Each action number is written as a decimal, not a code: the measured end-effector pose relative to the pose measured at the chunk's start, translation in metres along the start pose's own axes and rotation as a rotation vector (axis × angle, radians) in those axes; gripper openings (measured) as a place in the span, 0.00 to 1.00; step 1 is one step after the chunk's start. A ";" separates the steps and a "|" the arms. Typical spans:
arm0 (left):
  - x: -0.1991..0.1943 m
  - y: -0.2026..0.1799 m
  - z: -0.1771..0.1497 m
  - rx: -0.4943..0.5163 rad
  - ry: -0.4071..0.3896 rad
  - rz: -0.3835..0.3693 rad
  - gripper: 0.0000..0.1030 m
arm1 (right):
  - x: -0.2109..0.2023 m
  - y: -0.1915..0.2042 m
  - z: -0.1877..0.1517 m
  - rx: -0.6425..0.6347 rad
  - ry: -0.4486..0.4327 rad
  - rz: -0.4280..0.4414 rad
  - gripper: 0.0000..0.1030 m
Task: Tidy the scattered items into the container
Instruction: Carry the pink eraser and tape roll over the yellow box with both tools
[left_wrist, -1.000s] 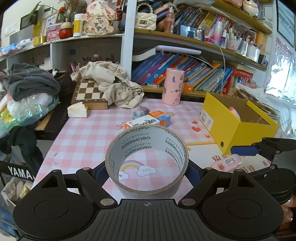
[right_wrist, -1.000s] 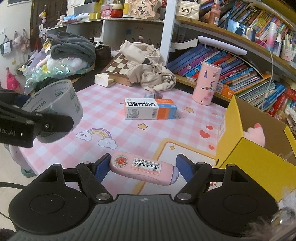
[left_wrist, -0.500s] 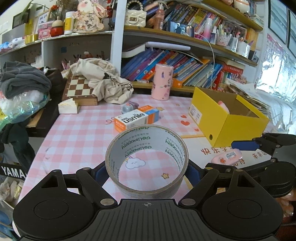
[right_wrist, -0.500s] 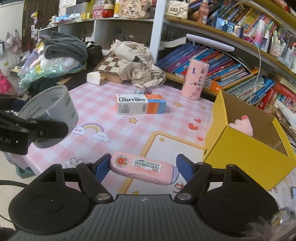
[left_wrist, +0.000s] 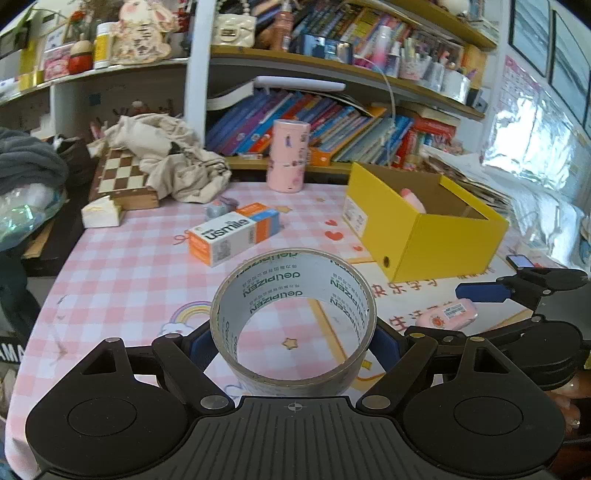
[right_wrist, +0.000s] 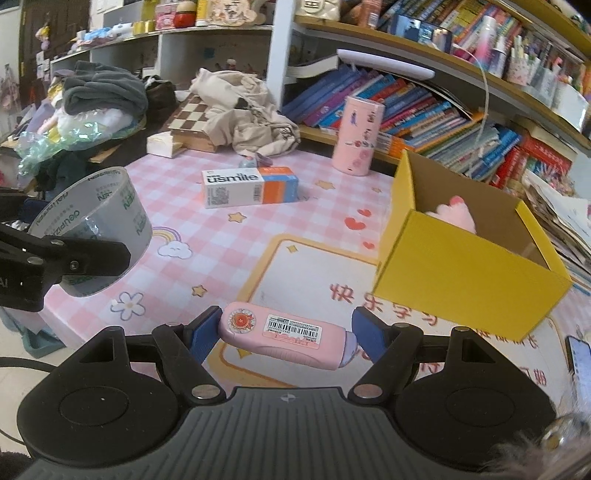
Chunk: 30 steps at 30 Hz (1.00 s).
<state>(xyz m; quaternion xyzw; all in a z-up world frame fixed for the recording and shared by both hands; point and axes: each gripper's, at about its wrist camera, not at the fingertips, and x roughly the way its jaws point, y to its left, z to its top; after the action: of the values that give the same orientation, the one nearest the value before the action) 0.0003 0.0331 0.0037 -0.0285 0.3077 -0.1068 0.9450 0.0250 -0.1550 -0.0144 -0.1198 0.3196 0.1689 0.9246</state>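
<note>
My left gripper (left_wrist: 293, 345) is shut on a wide roll of grey tape (left_wrist: 295, 373), held above the pink checked table; the same tape roll (right_wrist: 99, 218) shows at the left of the right wrist view. My right gripper (right_wrist: 286, 338) is shut on a pink flat case with a barcode label (right_wrist: 288, 338), gripped end to end; that pink case (left_wrist: 447, 314) also appears at the right of the left wrist view. The yellow open box (left_wrist: 424, 229) stands ahead to the right, yellow box (right_wrist: 469, 258), with a pink soft item (right_wrist: 456, 214) inside. A white and orange usmile carton (left_wrist: 232, 236) lies on the table.
A pink cylindrical tin (left_wrist: 288, 160) stands by the bookshelf edge. A chessboard box (left_wrist: 125, 179) under a beige cloth (left_wrist: 170, 158) sits at the back left, with a small white box (left_wrist: 101, 214) and a grey trinket (left_wrist: 218, 208) nearby. A phone (right_wrist: 580, 363) lies at the right.
Both grippers have swung to the right with their loads, so the yellow box now sits nearer the middle of each view and looks larger. Neither grip has changed.
</note>
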 end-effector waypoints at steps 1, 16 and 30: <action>0.001 -0.002 0.000 0.005 0.001 -0.005 0.82 | -0.001 -0.002 -0.001 0.006 0.001 -0.005 0.73; 0.013 -0.031 0.005 0.071 0.006 -0.082 0.82 | -0.017 -0.031 -0.019 0.086 0.004 -0.089 0.73; 0.034 -0.069 0.016 0.132 0.024 -0.160 0.82 | -0.028 -0.069 -0.036 0.163 0.016 -0.166 0.73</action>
<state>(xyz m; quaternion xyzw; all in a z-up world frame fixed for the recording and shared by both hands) 0.0238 -0.0422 0.0048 0.0106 0.3079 -0.2026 0.9295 0.0117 -0.2364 -0.0164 -0.0718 0.3288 0.0644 0.9395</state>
